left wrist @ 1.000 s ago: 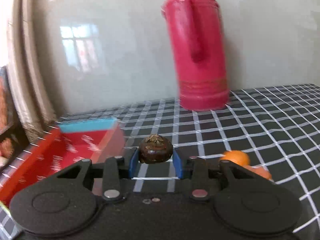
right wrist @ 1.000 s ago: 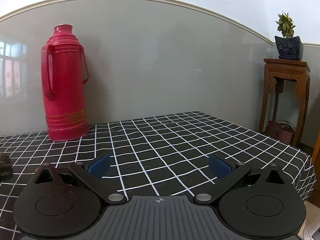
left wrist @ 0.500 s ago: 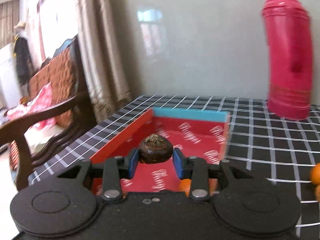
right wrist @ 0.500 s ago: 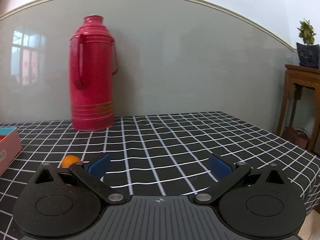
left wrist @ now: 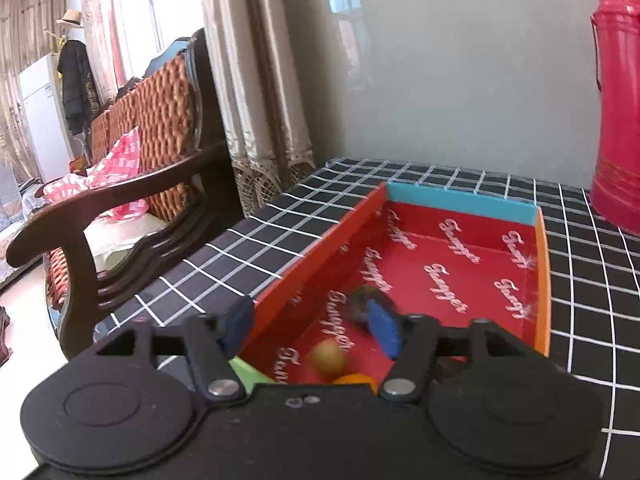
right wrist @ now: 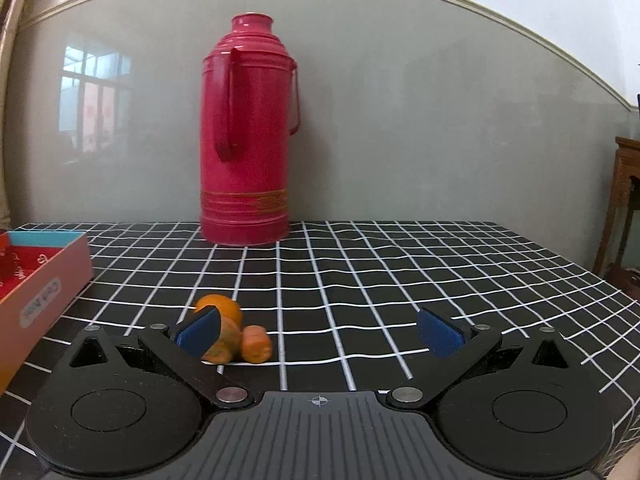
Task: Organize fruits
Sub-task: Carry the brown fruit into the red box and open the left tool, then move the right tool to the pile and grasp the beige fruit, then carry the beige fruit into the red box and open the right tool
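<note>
1. Beneath both grippers a black tablecloth point(right wrist: 360, 280) with a thin white grid is spread, matte and flat, reaching a smooth grey wall.
2. Ahead of the left gripper point(left wrist: 312, 326) a shallow rectangular cardboard tray point(left wrist: 543, 280) is seen, glossy red inside with white script lettering, orange along its long rims and blue at the far end.
3. Just behind the left gripper's right blue pad a dark, round, rough-skinned fruit point(left wrist: 360, 304) is shown blurred inside the tray, free of both pads; the jaws are opening, with only tray floor between them.
4. Nearer the gripper's body a small yellow-green round fruit point(left wrist: 326, 356) and an orange one point(left wrist: 356, 380) are seen in the tray's near end.
5. Before the right gripper point(right wrist: 320, 330), whose blue pads are held wide apart around bare cloth, a smooth round orange point(right wrist: 222, 306) is partly covered by the left pad, with two stubby carrot pieces point(right wrist: 256, 344) touching it.
6. Farther ahead a tall, ribbed, glossy red thermos flask point(right wrist: 246, 136) with a handle is stood against the wall.
7. Compared with half a second ago, the dark fruit is no longer clamped between the left pads, and the flask is now centred in the right view.
</note>
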`<state>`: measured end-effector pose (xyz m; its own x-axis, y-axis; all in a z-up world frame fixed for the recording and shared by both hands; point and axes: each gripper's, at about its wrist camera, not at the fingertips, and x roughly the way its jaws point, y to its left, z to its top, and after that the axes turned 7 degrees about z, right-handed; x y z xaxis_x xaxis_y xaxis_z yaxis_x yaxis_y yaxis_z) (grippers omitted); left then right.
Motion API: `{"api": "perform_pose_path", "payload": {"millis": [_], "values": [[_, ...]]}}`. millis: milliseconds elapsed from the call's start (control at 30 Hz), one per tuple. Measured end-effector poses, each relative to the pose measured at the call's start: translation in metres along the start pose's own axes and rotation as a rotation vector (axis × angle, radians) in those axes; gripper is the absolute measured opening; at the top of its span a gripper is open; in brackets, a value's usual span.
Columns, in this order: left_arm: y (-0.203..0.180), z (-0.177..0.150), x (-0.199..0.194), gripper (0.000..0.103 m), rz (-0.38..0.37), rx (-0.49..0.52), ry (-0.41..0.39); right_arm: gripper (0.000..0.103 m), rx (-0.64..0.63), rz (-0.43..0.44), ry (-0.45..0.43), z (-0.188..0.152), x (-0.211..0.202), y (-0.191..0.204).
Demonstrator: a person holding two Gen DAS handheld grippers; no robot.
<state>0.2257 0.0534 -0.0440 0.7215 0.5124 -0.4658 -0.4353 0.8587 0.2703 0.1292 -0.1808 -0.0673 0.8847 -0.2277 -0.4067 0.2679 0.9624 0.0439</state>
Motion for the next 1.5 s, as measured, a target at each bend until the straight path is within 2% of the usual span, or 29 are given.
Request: {"api": "perform_pose_path", "payload": {"millis": [100,267,367,567,967,1033,1067,1100,1333,1467,1500], "values": [[0.008,0.001,-0.002,0.066,0.004,-0.007,-0.022,0.103,-0.003,0.007,0.004,0.000,0.001,0.005],[0.023,0.001,-0.007,0.087,0.021,-0.013,-0.046,0.103,-0.010,0.020,0.008,0.001,0.002,0.018],[0.031,-0.001,-0.010,0.089,0.036,-0.007,-0.059,0.103,-0.020,0.038,0.016,0.001,0.005,0.025],[0.046,-0.005,-0.006,0.089,0.049,-0.007,-0.034,0.103,-0.021,0.085,0.048,0.003,0.015,0.038],[0.071,-0.007,0.004,0.089,0.085,-0.033,-0.018,0.102,-0.049,0.089,0.059,0.007,0.029,0.053],[0.074,-0.008,0.006,0.089,0.089,-0.039,-0.012,0.091,-0.056,0.091,0.064,0.007,0.031,0.055],[0.075,-0.008,0.007,0.089,0.090,-0.042,-0.010,0.077,-0.063,0.095,0.071,0.007,0.033,0.057],[0.077,-0.007,0.008,0.089,0.090,-0.044,-0.008,0.073,-0.065,0.098,0.081,0.007,0.035,0.058],[0.080,-0.008,0.010,0.089,0.093,-0.043,-0.005,0.072,-0.057,0.099,0.119,0.004,0.046,0.062],[0.083,-0.007,0.011,0.089,0.092,-0.051,-0.005,0.051,-0.067,0.103,0.147,0.002,0.052,0.064],[0.084,-0.006,0.011,0.089,0.092,-0.054,-0.005,0.051,-0.066,0.102,0.157,0.001,0.055,0.065]]}}
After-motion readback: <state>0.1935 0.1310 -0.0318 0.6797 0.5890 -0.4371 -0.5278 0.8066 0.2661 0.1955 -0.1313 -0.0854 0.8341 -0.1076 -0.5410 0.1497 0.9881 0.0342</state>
